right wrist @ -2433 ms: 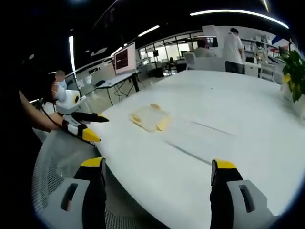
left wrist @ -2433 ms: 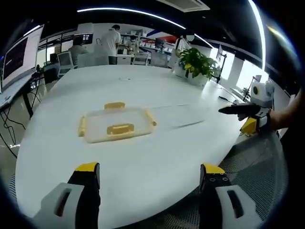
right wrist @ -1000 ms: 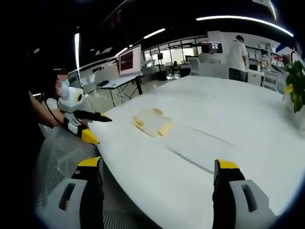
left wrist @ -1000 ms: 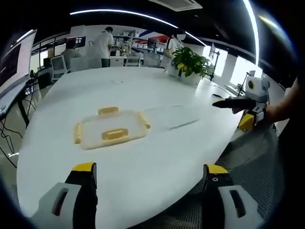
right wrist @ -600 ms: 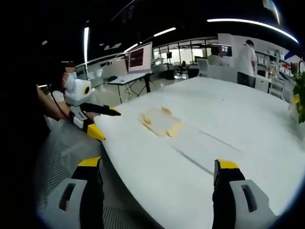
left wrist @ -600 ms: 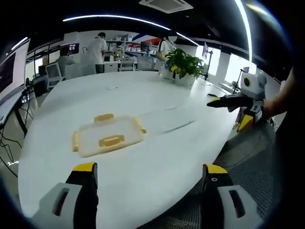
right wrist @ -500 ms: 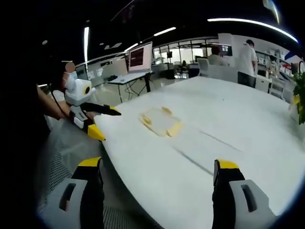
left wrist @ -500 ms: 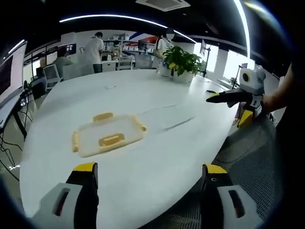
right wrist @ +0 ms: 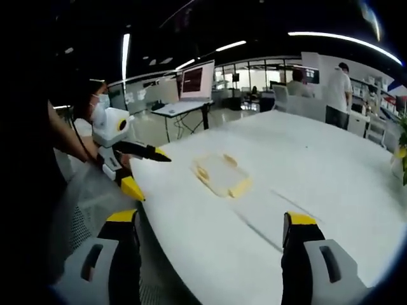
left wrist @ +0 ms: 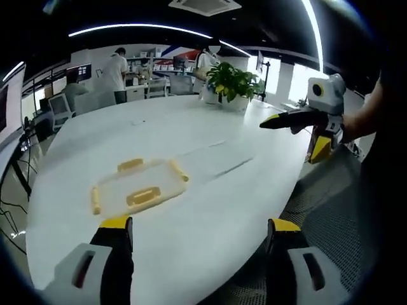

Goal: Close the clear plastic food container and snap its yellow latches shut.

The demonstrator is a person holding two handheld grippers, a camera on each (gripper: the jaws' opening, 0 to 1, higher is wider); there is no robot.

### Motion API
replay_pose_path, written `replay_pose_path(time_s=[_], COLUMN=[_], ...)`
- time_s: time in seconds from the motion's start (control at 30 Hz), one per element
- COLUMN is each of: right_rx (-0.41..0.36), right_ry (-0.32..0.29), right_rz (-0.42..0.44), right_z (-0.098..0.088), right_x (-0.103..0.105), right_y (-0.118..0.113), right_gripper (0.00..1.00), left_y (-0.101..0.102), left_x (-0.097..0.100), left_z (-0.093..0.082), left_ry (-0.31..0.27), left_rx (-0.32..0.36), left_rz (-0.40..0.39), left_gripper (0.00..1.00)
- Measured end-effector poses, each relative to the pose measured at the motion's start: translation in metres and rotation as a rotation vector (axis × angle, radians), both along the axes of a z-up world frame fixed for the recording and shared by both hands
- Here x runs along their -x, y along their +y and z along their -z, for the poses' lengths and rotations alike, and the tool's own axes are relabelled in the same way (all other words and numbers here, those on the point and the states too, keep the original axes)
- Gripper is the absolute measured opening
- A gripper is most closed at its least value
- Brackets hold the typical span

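White table (left wrist: 210, 190) bears container (left wrist: 135, 189); both grippers' jaws spread, empty; plant (left wrist: 230, 79) beyond.

**Yellow-tipped grippers, grey and black bodies**

In the left gripper view, the left gripper (left wrist: 198, 234) has two black jaws, each capped with a yellow tip. Lower down, each jaw joins a light grey housing with a dark, slot-shaped recess in it. The right gripper (right wrist: 207, 228), in the right gripper view, is built the same way: black jaws, yellow caps, grey slotted housings.

Seen from outside, each gripper carries a white body above long black fingers ending in yellow points; a yellow piece hangs below the white body. A thin dark cable runs beside the left gripper's white body. The person's arm at the frame edge is too dark to tell what is worn.
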State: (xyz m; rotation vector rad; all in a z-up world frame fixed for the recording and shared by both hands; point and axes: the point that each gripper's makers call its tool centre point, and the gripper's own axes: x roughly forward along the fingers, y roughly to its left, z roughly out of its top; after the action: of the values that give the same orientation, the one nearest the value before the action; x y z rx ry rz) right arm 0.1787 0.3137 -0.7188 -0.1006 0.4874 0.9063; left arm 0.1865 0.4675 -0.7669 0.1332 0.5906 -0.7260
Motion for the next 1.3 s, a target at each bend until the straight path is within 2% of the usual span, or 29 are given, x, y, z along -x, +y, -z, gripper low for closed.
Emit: replay_pose_path(time_s=[0.17, 0.4, 0.5, 0.57, 0.7, 0.87, 1.07, 1.3], right_rx=[0.005, -0.01, -0.02, -0.036, -0.045, -0.042, -0.058, -0.039], right_ry=[0.009, 0.02, 0.026, 0.024, 0.027, 0.018, 0.023, 0.032], right_rz=[-0.006, -0.009, 0.002, 0.01, 0.011, -0.005, -0.028, -0.045], right_z=[0.003, 0.004, 0.003, -0.002, -0.005, -0.007, -0.007, -0.002], right_x=[0.0, -0.004, -0.01, -0.017, -0.025, -0.032, -0.035, -0.036], right_y=[0.005, 0.009, 0.009, 0.01, 0.014, 0.021, 0.03, 0.037], right_gripper=[0.88, 0.87, 0.86, 0.86, 0.85, 0.84, 0.85, 0.84], left_y=[0.002, 0.002, 0.0, 0.0, 0.0, 0.003, 0.011, 0.015], left_x=[-0.002, -0.004, -0.005, -0.005, -0.007, -0.008, -0.013, -0.013], left_z=[0.008, 0.004, 0.002, 0.001, 0.0, -0.001, 0.002, 0.004], left_ry=[0.021, 0.021, 0.042, 0.035, 0.073, 0.079, 0.102, 0.117], left_rx=[-0.021, -0.01, 0.01, -0.003, 0.001, -0.008, -0.001, -0.012], left_rz=[0.044, 0.061, 0.056, 0.066, 0.061, 0.071, 0.054, 0.062], left_gripper=[0.82, 0.79, 0.79, 0.79, 0.79, 0.79, 0.78, 0.76])
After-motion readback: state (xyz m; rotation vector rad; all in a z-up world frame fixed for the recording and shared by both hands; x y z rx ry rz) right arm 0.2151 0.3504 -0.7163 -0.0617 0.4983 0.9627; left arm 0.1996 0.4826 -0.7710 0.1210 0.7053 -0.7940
